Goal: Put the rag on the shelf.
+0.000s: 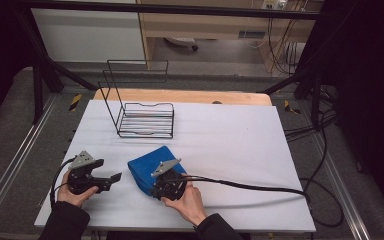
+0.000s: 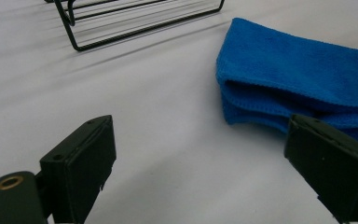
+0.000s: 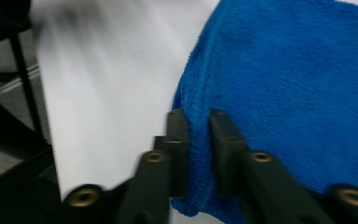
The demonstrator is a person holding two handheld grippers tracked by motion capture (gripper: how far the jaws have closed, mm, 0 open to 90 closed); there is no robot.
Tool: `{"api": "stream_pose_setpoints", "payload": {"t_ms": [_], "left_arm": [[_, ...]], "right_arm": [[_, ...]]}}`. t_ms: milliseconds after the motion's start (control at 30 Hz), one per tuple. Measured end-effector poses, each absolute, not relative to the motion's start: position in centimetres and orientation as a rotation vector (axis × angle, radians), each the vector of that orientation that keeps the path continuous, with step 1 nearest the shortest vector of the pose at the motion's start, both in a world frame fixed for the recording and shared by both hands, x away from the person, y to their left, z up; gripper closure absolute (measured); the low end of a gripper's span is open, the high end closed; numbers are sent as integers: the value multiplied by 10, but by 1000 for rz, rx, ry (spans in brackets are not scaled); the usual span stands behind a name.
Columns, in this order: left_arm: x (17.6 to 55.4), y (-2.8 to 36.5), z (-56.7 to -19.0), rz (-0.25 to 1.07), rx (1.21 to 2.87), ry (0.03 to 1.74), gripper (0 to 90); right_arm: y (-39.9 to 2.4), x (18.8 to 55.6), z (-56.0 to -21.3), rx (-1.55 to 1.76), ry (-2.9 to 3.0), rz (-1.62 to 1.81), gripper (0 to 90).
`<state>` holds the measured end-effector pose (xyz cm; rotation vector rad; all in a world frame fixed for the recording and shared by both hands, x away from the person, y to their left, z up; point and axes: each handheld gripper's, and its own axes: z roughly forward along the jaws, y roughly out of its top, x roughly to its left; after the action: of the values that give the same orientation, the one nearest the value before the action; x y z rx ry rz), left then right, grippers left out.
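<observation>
A folded blue towel point(image 1: 152, 169) is seen lying on the white table point(image 1: 240, 145), its near edge caught between the narrowly parted jaws of the right gripper point(image 3: 198, 140); whether the pads are pressing the fold cannot be told for certain, though the cloth is shown bunched between them. The left gripper point(image 2: 200, 172) is held with its jaws spread wide and nothing between them, the towel lying ahead of it and off to its right, apart from its pads. The towel's long axis is seen running away from the right gripper toward the black wire rack point(image 1: 142, 117), which stands well beyond both tools. The right hand point(image 1: 187, 200) is judged the nearer, so any lift toward the rack is likely to be led from that side.
</observation>
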<state>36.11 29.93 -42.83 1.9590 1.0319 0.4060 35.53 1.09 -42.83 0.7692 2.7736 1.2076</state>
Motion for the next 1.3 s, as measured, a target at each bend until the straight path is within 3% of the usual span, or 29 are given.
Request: {"api": "stream_pose_setpoints", "payload": {"t_ms": [33, 100, 167, 333, 433, 600, 833, 933, 1300], "left_arm": [[361, 299, -428, 406, 1958, 1034, 91], [361, 300, -428, 407, 1953, 1035, 92], [361, 300, -428, 409, 1955, 1033, 91], [361, 299, -428, 406, 1955, 1035, 91], [361, 299, -428, 405, 1954, 1036, 91], [361, 298, -429, 401, 1961, 1034, 91], [361, 298, -429, 402, 1959, 1036, 91], [361, 298, -428, 406, 1963, 1038, 91], [360, 297, -428, 394, 1958, 1034, 91]], "right_arm": [[9, 355, -423, 762, 2758, 1242, 577], [7, 355, -418, 757, 2739, 1265, 549], [0, 358, -409, 750, 2690, 1288, 454], [-33, 383, -402, 838, 2556, 1216, 393], [-60, 402, -419, 961, 2537, 1143, 450], [-69, 403, -438, 995, 2577, 1116, 505], [-67, 403, -449, 1015, 2617, 1126, 690], [-66, 402, -447, 1077, 2632, 1132, 826], [-81, 365, -429, 1221, 2540, 1105, 856]]}}
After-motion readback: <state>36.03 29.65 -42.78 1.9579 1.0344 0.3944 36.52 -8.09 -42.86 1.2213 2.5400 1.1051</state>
